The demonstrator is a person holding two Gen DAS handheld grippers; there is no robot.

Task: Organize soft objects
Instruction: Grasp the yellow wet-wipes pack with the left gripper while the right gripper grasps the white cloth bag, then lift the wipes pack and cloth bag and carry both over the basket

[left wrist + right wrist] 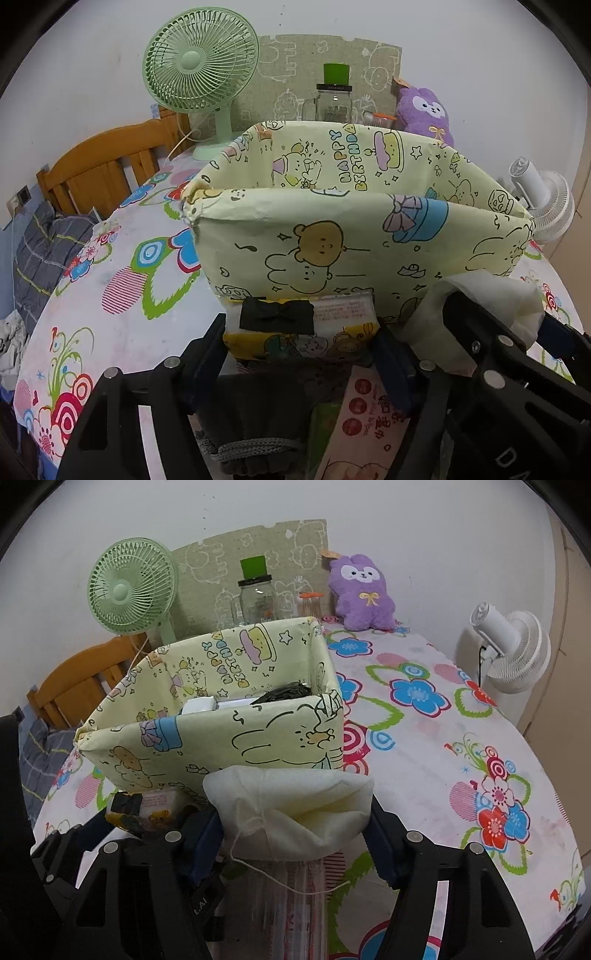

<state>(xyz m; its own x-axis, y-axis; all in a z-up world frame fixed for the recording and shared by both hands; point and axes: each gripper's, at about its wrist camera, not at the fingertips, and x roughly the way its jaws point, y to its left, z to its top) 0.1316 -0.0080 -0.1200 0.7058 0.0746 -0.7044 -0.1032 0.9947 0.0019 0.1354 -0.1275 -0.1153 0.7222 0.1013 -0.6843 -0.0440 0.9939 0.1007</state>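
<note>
A yellow cartoon-printed fabric box (332,251) stands on the floral tablecloth (424,738). It holds white items and something dark (284,694). My left gripper (299,362) is just in front of the box's near wall, shut on a yellow cartoon tissue pack (295,339) that carries a black bow. Beside it on the right, my right gripper (295,834) is shut on a white drawstring cloth pouch (295,805), also close to the box's near wall. Below the left gripper lie a dark grey knitted item (258,424) and a pink printed pack (362,417).
At the back of the table stand a green fan (201,62), a glass jar (332,103) and a purple plush toy (362,594). A white fan (509,646) sits at the right edge. A wooden headboard (103,158) and bedding lie to the left.
</note>
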